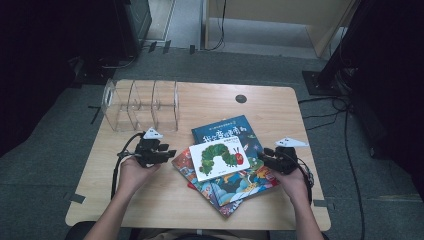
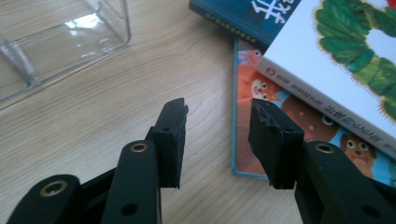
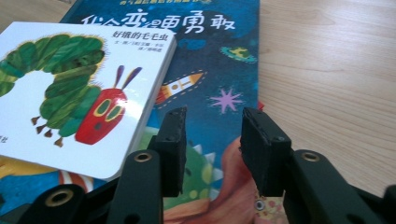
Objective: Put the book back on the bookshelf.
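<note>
A white caterpillar board book lies on top of a loose pile of picture books, with a dark blue book behind it and colourful ones beneath. My left gripper hovers just left of the pile, jaws partly apart with nothing between them. My right gripper hangs over the pile's right edge, jaws likewise partly apart and empty. A clear plastic divider rack stands at the back left.
The wooden table has bare wood in front of the pile and on its right side. A round cable hole sits near the far edge. Cables trail on the floor at the right.
</note>
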A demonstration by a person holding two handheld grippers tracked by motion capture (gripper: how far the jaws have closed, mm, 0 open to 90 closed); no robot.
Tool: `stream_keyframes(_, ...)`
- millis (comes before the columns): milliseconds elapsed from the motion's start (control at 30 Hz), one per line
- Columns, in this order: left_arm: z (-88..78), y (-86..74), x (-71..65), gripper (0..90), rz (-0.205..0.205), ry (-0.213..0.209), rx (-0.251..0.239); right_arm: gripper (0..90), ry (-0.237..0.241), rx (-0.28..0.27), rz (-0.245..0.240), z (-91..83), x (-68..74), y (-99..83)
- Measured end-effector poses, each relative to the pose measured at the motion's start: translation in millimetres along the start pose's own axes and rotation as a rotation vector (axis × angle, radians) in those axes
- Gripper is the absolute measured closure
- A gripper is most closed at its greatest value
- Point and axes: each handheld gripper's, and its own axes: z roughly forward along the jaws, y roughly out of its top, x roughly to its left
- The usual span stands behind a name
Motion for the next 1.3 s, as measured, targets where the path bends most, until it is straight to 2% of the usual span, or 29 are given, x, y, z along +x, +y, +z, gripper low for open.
stream_keyframes(167,4.8,9.3,-4.9,58.5,0.05,-0.007,0.014,67.1,0.016,0.015,-0.021,2.1,8.4,-1.3)
stream_keyframes(233,7.2,12.7,-5.7,61.2,0.056,-0.016,0.01,68.4,0.023,0.02,-0.032,2.3,11.6,-2.0)
stream_keyframes(333,11.4,16.9,-7.0,65.4,0.082,-0.022,0.029,71.9,0.036,0.017,-0.045,2.7,15.5,-3.2)
stream_keyframes(400,13.6,18.5,-6.7,68.2,0.08,-0.042,0.03,73.7,0.037,0.02,-0.043,2.4,18.1,-4.2)
stream_keyframes(533,17.9,22.0,-3.3,72.8,0.033,-0.081,0.039,75.4,0.047,0.017,-0.029,1.5,21.0,-6.6)
stream_keyframes(700,22.1,29.1,-2.9,80.1,0.007,-0.096,0.056,82.3,0.052,0.023,-0.029,-0.6,24.2,-10.5)
stream_keyframes(900,31.6,36.8,-2.2,84.8,0.022,-0.115,0.054,84.1,0.057,0.037,-0.04,-1.6,27.9,-14.7)
stream_keyframes(1000,36.4,40.3,-2.8,84.4,0.049,-0.11,0.064,86.7,0.069,0.032,-0.032,-2.8,28.3,-16.6)
stream_keyframes(1167,43.4,41.7,-1.3,81.7,0.063,-0.105,0.065,90.0,0.077,0.048,-0.037,-3.1,30.1,-19.4)
stream_keyframes(1300,47.1,40.9,2.0,81.6,0.051,-0.111,0.065,90.0,0.089,0.066,-0.051,-1.9,33.0,-21.6)
